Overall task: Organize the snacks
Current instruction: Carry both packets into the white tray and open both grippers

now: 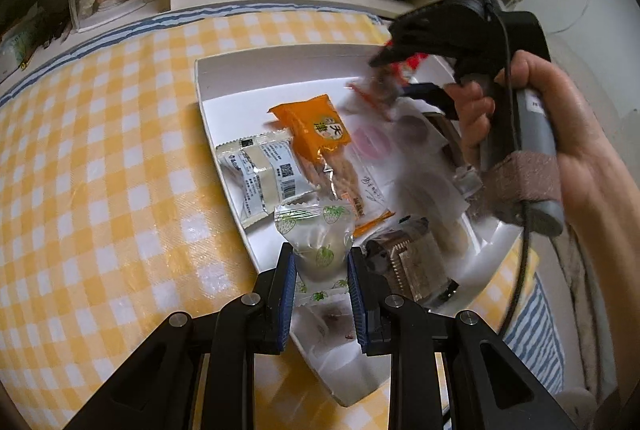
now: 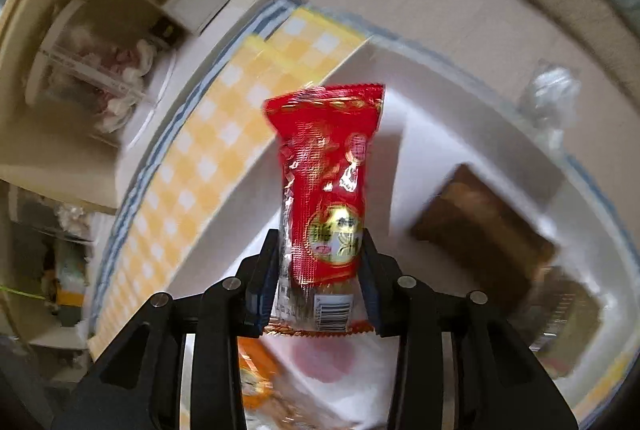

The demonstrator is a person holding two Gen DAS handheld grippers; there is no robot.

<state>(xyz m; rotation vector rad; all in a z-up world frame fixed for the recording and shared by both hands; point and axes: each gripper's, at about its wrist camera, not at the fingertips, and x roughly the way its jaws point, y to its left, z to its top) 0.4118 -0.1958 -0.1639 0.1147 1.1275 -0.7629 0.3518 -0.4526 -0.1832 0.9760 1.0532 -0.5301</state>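
Left wrist view shows the left gripper (image 1: 322,266) pinching a clear strawberry-print snack pouch (image 1: 318,234) over the white cardboard tray (image 1: 224,78), while the right gripper (image 2: 320,270) grips a red foil snack packet (image 2: 326,174) above it, so both 2 snacks probably need placing next.
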